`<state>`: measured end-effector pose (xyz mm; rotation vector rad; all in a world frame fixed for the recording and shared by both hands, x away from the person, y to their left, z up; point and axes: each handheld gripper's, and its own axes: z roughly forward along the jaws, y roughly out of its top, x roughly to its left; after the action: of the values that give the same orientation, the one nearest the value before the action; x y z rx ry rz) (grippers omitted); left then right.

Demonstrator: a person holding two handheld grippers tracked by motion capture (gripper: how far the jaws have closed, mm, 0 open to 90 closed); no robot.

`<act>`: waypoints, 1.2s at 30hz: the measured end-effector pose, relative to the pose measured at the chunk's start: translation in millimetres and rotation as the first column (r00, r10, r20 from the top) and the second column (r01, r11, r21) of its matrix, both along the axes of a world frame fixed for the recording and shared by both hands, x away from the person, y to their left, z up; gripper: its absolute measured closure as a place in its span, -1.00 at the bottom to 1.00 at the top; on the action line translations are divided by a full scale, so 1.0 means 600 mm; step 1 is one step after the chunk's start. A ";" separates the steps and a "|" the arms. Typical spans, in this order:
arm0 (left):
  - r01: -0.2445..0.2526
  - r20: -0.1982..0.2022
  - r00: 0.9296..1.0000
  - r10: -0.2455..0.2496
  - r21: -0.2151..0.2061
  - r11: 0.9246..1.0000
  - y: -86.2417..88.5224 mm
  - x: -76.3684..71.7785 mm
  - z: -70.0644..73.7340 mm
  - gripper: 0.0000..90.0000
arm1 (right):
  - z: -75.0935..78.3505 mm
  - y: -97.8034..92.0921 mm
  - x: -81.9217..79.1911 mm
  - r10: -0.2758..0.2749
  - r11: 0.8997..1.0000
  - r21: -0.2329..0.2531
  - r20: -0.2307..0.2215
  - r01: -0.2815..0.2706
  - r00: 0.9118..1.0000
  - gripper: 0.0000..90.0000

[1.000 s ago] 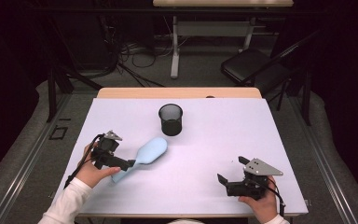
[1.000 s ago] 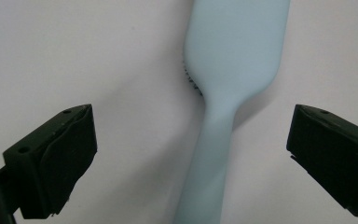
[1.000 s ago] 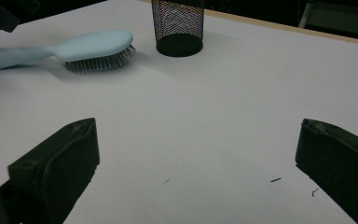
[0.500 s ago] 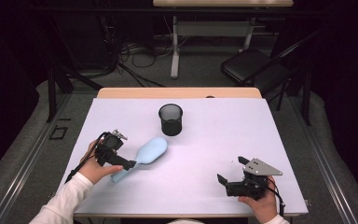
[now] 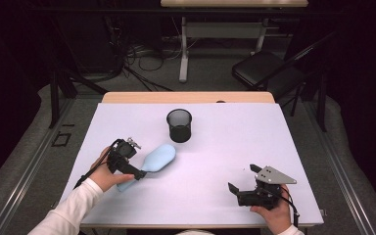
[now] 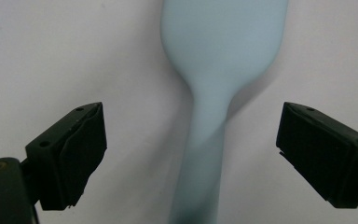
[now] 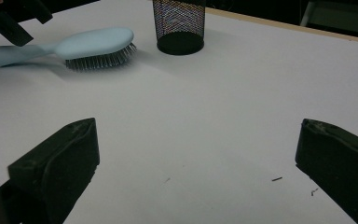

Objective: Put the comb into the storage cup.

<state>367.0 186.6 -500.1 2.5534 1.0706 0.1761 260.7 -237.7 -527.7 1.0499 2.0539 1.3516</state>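
A light blue hairbrush point(image 5: 157, 157) lies bristles down on the white table point(image 5: 274, 137), left of centre, its handle pointing toward the near left. My left gripper point(image 5: 137, 159) hovers open over that handle. In the left gripper view the handle point(image 6: 205, 154) runs up between the two spread jaws without touching either. My right gripper point(image 5: 242, 178) rests open near the front right of the table with nothing between its jaws point(image 7: 198, 154). From there I see the hairbrush point(image 7: 88, 44) side on, and the left gripper point(image 7: 9, 18) at its handle end.
A black mesh cup point(image 5: 179, 125) stands upright behind the brush, near the table's middle back; it also appears in the right gripper view as the mesh cup point(image 7: 179, 25). Beyond the table's wooden far edge point(image 5: 186, 97) are a folding chair point(image 5: 269, 73) and floor cables.
The left hand has shifted a little forward and right, bringing its open gripper over the brush handle. The brush, the cup and the right gripper have stayed put.
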 end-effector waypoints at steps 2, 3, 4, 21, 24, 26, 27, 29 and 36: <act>0.011 0.006 1.000 -0.011 0.004 1.000 -0.003 -0.001 -0.001 -0.73 | 0.000 0.000 0.000 0.000 1.000 -0.001 -0.001 0.000 1.000 -1.00; 0.018 0.011 1.000 -0.018 0.010 1.000 -0.005 -0.002 -0.002 -0.68 | 0.000 0.000 0.000 0.001 1.000 -0.001 -0.001 -0.001 1.000 -1.00; 0.019 0.014 1.000 -0.020 0.016 1.000 -0.007 -0.003 -0.003 -0.66 | 0.000 0.000 0.000 0.001 1.000 0.000 -0.001 -0.001 1.000 -1.00; 0.017 -0.001 1.000 -0.017 0.030 0.999 -0.020 0.001 -0.024 -0.24 | 0.000 0.000 0.000 0.006 1.000 0.000 -0.003 -0.006 1.000 -1.00; 0.032 0.007 0.999 -0.032 0.048 0.998 -0.024 0.000 -0.027 -0.24 | 0.000 0.000 0.000 0.006 1.000 0.000 -0.004 -0.006 1.000 -1.00; 0.047 0.011 0.999 -0.048 0.064 0.997 -0.026 0.000 -0.029 -0.20 | 0.000 0.000 0.000 0.006 1.000 0.000 -0.006 -0.006 1.000 -1.00; 0.050 0.013 0.999 -0.051 0.066 0.997 -0.027 0.000 -0.030 -0.15 | 0.000 0.000 0.000 0.007 1.000 0.000 -0.004 -0.007 1.000 -1.00; 0.059 0.017 0.998 -0.060 0.065 0.996 -0.029 -0.001 -0.032 -0.10 | 0.000 0.000 0.000 0.007 1.000 -0.001 -0.004 -0.007 1.000 -1.00; 0.074 0.008 0.997 -0.075 0.072 0.995 -0.032 0.003 -0.038 0.05 | -0.001 0.001 0.000 0.008 1.000 -0.002 -0.005 -0.008 1.000 -1.00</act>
<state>368.6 167.3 -523.0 2.6486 0.9799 0.2126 261.0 -237.4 -528.1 1.0461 2.0645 1.3523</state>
